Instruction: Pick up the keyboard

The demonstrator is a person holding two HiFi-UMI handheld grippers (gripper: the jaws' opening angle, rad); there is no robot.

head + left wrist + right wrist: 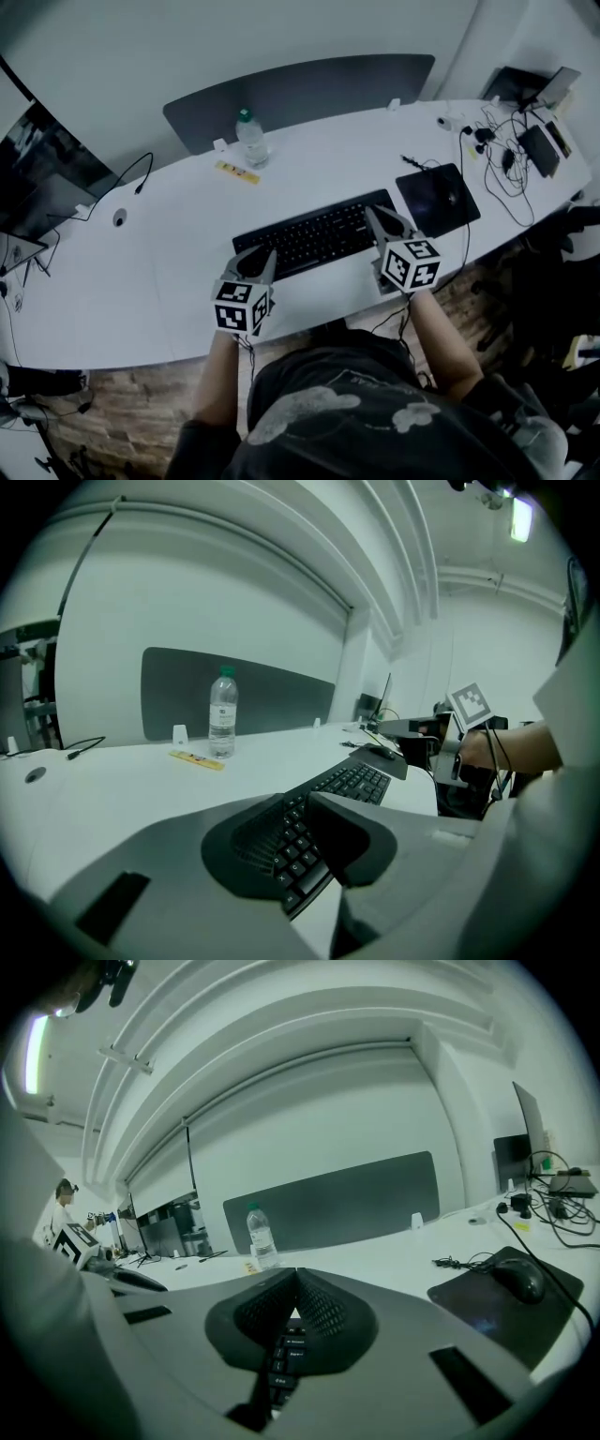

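A black keyboard (314, 236) lies slanted on the white desk (169, 253), in front of the person. My left gripper (265, 253) hovers at the keyboard's left end. In the left gripper view the jaws (298, 797) stand a narrow crack apart, with nothing between them and the keyboard (352, 780) showing through the gap. My right gripper (372, 212) is over the keyboard's right end, shut and empty. In the right gripper view its tips (297, 1272) meet, and a few keys of the keyboard (284, 1354) show below them.
A mouse (453, 198) sits on a dark pad (427, 192) right of the keyboard. A water bottle (251, 138) and a yellow strip (237, 172) lie further back. Cables and devices (511, 150) crowd the far right. A grey divider (300, 94) backs the desk.
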